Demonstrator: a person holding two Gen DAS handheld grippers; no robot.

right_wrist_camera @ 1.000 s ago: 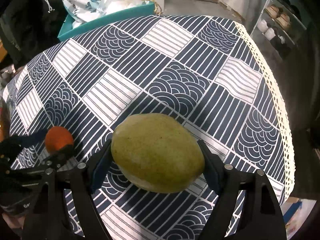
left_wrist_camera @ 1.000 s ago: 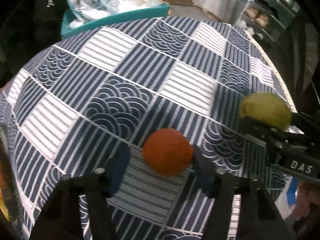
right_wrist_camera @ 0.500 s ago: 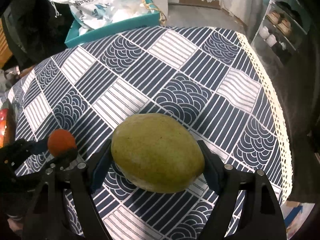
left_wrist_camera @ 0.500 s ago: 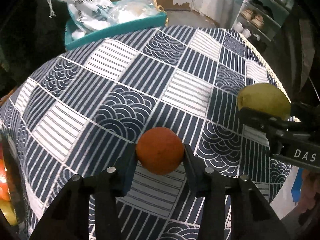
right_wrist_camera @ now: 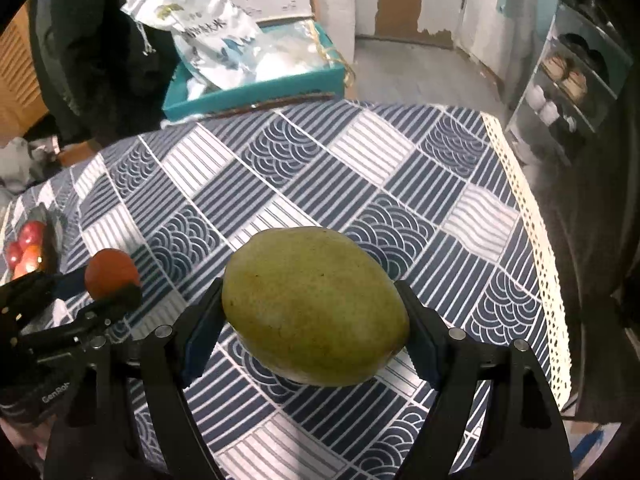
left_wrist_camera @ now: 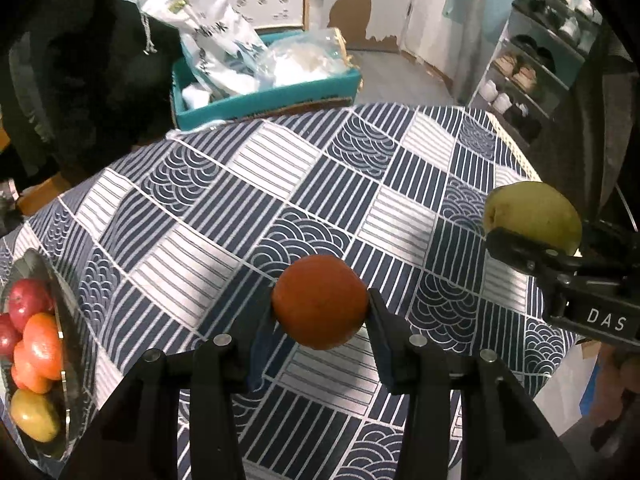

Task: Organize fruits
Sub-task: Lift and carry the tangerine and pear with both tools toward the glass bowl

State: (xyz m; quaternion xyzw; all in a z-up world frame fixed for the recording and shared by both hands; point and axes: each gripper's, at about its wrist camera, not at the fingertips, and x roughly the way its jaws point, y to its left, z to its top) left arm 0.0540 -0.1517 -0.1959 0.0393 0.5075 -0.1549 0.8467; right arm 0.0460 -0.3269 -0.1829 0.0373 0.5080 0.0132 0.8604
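Both grippers rose off the patterned blue-and-white tablecloth (left_wrist_camera: 280, 184): left gripper (left_wrist_camera: 320, 312) clamped tight on the round orange fruit (left_wrist_camera: 320, 302), right gripper (right_wrist_camera: 316, 320) spread wide around the green oval mango (right_wrist_camera: 316, 306). Heavy mango could slip, I judged.

Beyond the far edge of the patterned tablecloth (left_wrist_camera: 248, 216) sits a teal box (left_wrist_camera: 264, 100) holding white bags (left_wrist_camera: 216, 44); a shoe rack (left_wrist_camera: 532, 68) stands right of it

one orange (left_wrist_camera: 320, 302); one mango (right_wrist_camera: 314, 306)
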